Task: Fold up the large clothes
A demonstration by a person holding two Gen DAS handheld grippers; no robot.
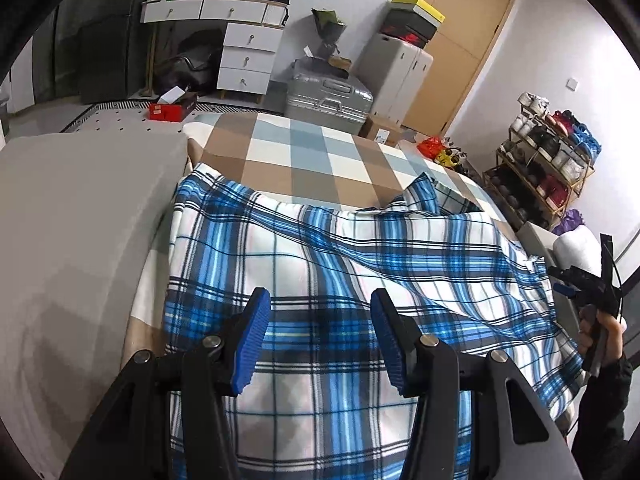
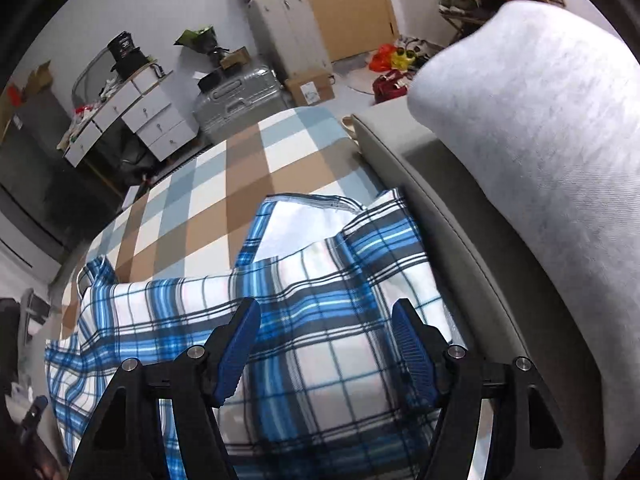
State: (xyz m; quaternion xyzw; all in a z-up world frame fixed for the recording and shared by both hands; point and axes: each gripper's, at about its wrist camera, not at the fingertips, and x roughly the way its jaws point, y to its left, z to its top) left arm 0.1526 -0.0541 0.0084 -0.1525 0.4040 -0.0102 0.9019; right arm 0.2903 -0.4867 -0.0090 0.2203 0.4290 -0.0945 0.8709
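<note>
Left wrist view: blue-and-white plaid fabric garment lies spread on the bed's brown, blue and white checked sheet. Left gripper hovers above it, jaws partly apart, nothing between the blue ribbed pads. Right gripper sits at the garment's right edge, held by a hand; jaw state unclear here.

Right wrist view: right gripper above the plaid garment, jaws wide, empty. Garment's folded corner lies just beside a grey padded bed edge. White pillow on that edge.

Black-framed tongs with ribbed blue pads, silver pivot screws; black cable ties; dark sleeve at right.
</note>
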